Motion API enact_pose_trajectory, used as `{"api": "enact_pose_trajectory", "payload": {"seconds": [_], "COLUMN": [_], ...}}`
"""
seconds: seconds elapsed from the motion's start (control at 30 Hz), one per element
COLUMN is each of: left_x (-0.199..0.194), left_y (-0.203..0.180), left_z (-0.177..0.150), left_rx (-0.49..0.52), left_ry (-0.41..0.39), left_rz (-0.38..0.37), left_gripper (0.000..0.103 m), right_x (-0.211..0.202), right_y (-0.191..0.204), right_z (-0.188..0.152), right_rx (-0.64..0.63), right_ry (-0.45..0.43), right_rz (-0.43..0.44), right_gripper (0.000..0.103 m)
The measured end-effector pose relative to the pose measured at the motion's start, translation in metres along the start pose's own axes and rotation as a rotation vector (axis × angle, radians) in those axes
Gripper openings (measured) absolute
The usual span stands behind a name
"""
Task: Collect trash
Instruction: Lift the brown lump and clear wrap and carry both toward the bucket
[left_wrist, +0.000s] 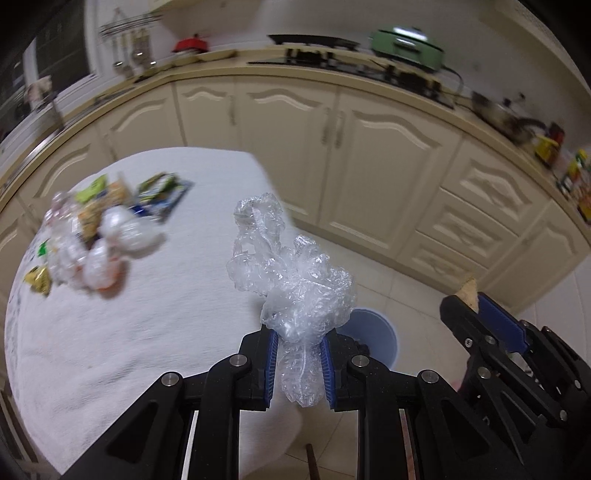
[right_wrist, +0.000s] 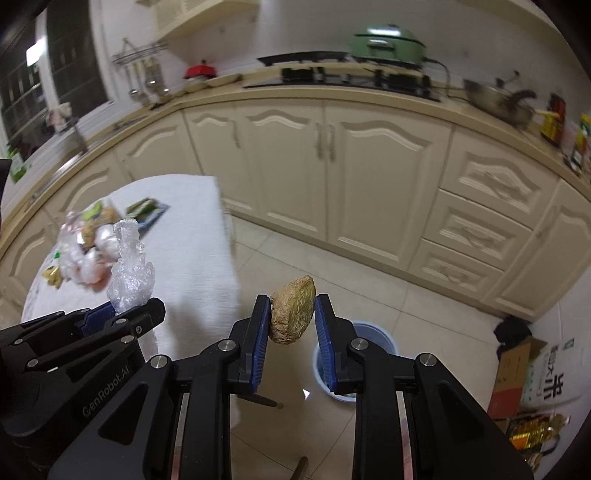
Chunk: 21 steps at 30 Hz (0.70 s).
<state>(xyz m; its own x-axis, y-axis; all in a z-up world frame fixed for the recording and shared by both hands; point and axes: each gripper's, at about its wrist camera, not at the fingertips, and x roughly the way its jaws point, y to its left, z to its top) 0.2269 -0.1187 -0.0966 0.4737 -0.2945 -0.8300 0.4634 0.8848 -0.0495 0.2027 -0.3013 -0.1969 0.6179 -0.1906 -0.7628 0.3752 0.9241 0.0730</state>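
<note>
I am carrying two pieces of trash toward the blue bin (right_wrist: 373, 338) on the floor, which is lying just ahead of and below both tongs, beside the white-covered surface (left_wrist: 110, 332). The right tongs (right_wrist: 291, 317) are nearer it, almost over its rim, and are clamping a brownish crumpled lump (right_wrist: 291, 315). The left tongs (left_wrist: 298, 350) are squeezing a wad of clear plastic wrap (left_wrist: 295, 273) that is standing upward. More wrappers (left_wrist: 99, 229) are waiting on the surface.
</note>
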Motion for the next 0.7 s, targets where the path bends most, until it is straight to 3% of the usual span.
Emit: {"api": "enact_pose_trajectory", "payload": {"seconds": [0.37, 0.7], "left_x": [0.100, 0.237], "left_y": [-0.097, -0.143], "left_z": [0.029, 0.058], "left_rx": [0.196, 0.276], "left_ry": [0.130, 0.321], "left_rz": [-0.085, -0.088], "left_gripper": [0.019, 0.020], "right_x": [0.030, 0.098], "right_y": [-0.108, -0.169], "right_z": [-0.014, -0.041], "right_rx": [0.172, 0.270], "right_ry": [0.081, 0.242], "right_rz": [-0.132, -0.181], "right_gripper": [0.025, 0.025]}}
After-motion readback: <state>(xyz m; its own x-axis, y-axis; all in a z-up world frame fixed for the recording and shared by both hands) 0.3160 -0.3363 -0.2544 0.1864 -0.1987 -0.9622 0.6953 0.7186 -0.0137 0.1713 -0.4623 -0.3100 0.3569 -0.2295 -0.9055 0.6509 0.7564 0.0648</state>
